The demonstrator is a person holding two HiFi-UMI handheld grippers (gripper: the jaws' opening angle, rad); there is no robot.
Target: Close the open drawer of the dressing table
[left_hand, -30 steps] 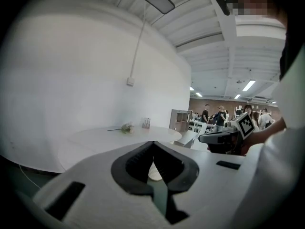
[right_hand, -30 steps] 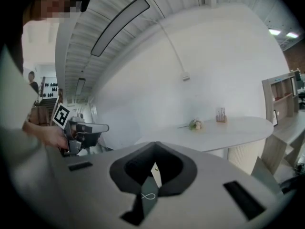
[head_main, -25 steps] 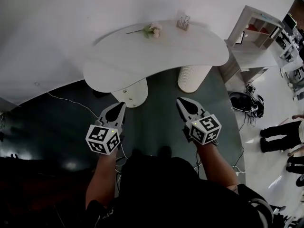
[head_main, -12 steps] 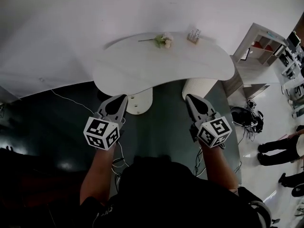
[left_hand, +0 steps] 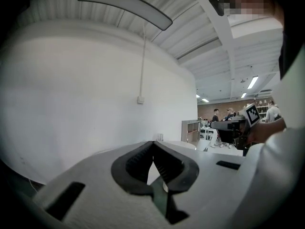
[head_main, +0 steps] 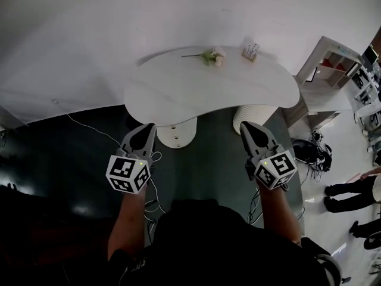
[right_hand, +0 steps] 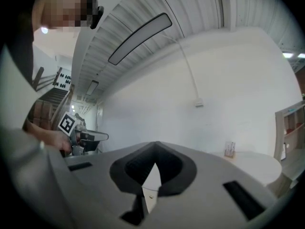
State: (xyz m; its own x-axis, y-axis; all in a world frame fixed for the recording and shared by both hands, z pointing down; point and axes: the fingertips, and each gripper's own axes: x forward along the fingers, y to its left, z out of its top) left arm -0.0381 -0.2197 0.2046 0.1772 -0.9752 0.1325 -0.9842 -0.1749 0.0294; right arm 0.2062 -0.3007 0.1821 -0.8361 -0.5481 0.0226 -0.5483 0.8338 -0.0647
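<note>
Over the last second the white dressing table [head_main: 178,82] slid up and to the right in the head view and looked slightly smaller, while both hands lifted. The left gripper [head_main: 148,126] and right gripper [head_main: 244,125] were held level in the air, short of the table's near edge and touching nothing. Both pairs of jaws were clenched together and empty, their ribbed dark pads meeting at the tips. The drawer itself could not be picked out. Under the tabletop's near edge a smooth rounded front [head_main: 178,134] with a small dark knob stuck out, and whether it was pulled out or pushed home could not be told, so the scene fitted either nearing the table or backing away. The tabletop was matte and kidney-shaped, with a ribbed round pedestal [head_main: 253,117] at the right. A pale flower [head_main: 211,56] and a small holder [head_main: 250,52] lay on top, above a dark glossy floor [head_main: 202,159].
</note>
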